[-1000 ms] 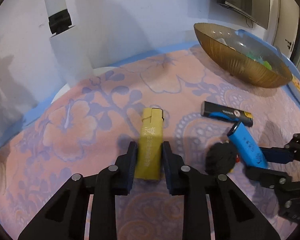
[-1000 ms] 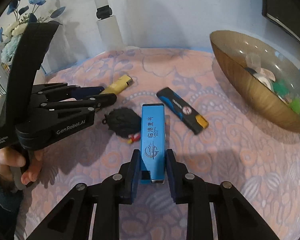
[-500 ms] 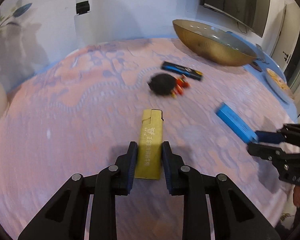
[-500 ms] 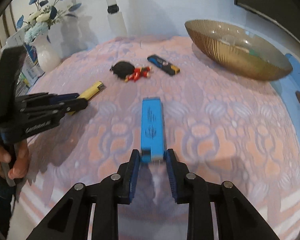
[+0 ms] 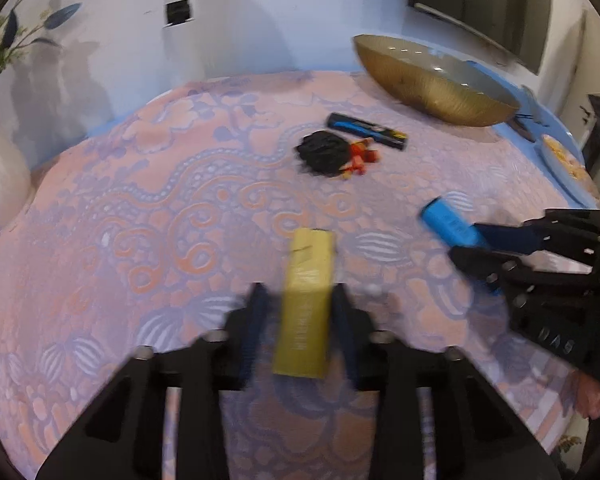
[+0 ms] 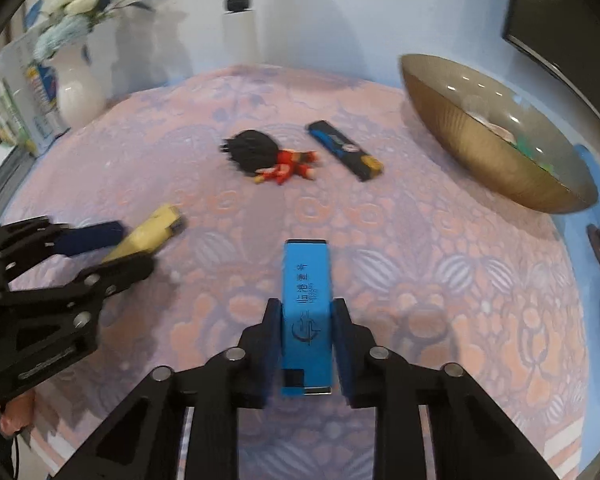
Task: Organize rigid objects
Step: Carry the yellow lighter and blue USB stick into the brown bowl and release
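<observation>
A yellow lighter lies between the spread fingers of my left gripper, with a gap on each side. It also shows in the right wrist view. My right gripper is shut on a blue lighter, also seen in the left wrist view. A black and blue lighter and a toy figure with black hair and red clothes lie further back on the pink patterned cloth.
A large gold bowl with small items stands at the back right. A white vase with blue flowers stands at the back left beside some cartons. A dish sits at the right edge.
Both grippers pulled back toward the near part of the table. My left gripper's fingers opened and now stand apart from the yellow lighter. The right gripper still holds the blue lighter.
</observation>
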`<state>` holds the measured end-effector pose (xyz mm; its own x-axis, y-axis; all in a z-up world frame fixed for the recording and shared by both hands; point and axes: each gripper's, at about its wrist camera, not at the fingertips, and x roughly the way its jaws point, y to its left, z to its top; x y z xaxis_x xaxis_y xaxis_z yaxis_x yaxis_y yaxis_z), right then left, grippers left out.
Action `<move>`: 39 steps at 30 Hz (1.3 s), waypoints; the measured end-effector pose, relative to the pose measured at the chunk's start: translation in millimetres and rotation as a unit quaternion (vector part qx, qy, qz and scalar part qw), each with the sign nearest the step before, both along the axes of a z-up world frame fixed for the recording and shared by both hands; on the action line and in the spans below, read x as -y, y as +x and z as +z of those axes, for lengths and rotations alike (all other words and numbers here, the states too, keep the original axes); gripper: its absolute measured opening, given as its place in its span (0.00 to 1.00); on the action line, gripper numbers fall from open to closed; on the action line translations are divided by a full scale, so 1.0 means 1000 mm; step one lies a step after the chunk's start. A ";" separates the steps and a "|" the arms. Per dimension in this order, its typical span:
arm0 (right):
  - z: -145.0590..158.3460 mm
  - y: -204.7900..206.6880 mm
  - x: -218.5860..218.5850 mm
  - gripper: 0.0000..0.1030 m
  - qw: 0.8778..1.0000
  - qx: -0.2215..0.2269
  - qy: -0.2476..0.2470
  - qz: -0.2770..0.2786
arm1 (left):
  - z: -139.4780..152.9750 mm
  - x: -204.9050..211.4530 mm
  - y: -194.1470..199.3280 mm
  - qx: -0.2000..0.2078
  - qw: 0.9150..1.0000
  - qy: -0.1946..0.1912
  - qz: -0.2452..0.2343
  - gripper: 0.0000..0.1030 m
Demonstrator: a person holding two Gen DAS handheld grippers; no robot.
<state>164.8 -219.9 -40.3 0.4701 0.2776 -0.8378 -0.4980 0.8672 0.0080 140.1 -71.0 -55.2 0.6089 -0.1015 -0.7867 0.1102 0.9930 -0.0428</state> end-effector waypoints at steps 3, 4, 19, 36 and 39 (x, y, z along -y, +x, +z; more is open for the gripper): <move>0.011 -0.003 0.006 0.23 0.998 -0.008 0.054 0.023 | 0.007 0.002 0.001 0.007 1.000 -0.022 -0.001 0.20; 0.021 -0.003 0.012 0.23 0.997 -0.002 0.074 0.023 | 0.012 0.002 0.002 0.012 0.999 -0.031 0.000 0.20; 0.138 0.097 0.170 0.23 0.970 0.077 0.172 -0.153 | 0.128 0.076 0.107 0.120 0.991 -0.058 -0.018 0.20; 0.089 0.146 0.184 0.45 0.967 0.037 0.160 -0.196 | 0.107 0.096 0.139 0.113 0.989 -0.094 -0.023 0.80; 0.091 0.131 0.175 0.48 0.970 0.037 0.162 -0.177 | 0.104 0.075 0.114 0.114 0.989 -0.096 -0.001 0.80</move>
